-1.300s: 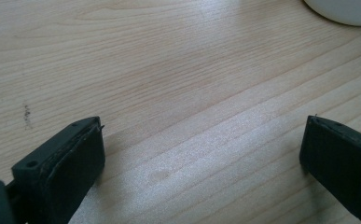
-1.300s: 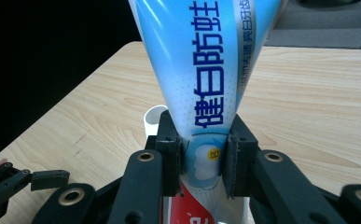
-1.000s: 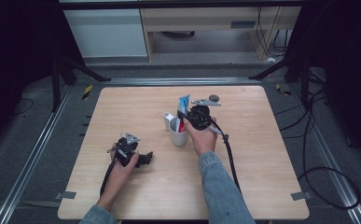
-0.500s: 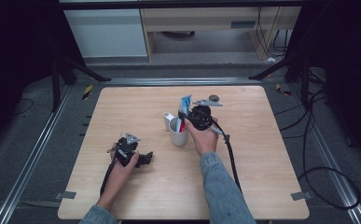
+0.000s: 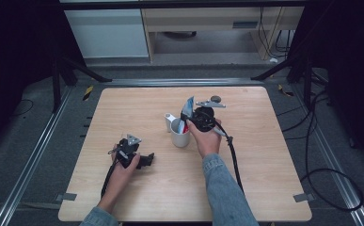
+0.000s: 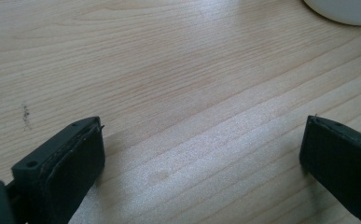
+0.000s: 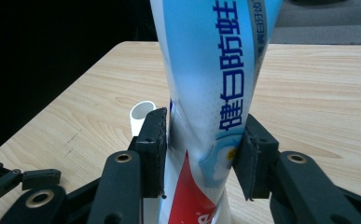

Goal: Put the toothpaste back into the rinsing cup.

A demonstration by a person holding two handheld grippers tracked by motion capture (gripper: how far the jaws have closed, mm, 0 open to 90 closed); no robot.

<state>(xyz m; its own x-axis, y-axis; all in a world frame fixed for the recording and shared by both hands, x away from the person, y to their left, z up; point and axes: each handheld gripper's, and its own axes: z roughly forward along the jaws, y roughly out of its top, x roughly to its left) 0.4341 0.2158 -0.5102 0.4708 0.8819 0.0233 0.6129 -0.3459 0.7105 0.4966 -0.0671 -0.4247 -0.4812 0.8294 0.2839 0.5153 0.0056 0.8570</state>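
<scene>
The toothpaste tube (image 5: 187,109) stands upright in the white cup (image 5: 180,136) at the middle of the high view, its blue top sticking up past the rim, so the cup walls prop it and it no longer needs a hand. The right tongs (image 5: 187,121) sit on either side of it. In the right gripper view the tube (image 7: 215,112) rises through the centre of the frame between the two black pads. Those jaws have just been opening: the tube is between them, with a sliver of gap at the left pad, while the right pad looks to be touching or nearly so. I'd say it is a release, not a grip.

The left tongs (image 5: 147,159) rest low on the surface (image 5: 264,141) at the lower left of the high view, out of the way. In the left gripper view they are spread wide over bare wood, holding nothing, with the cup's base (image 6: 343,11) just visible at the upper right corner.

My guess is the tube is delivered and the right hand only has to lift clear without knocking it.
</scene>
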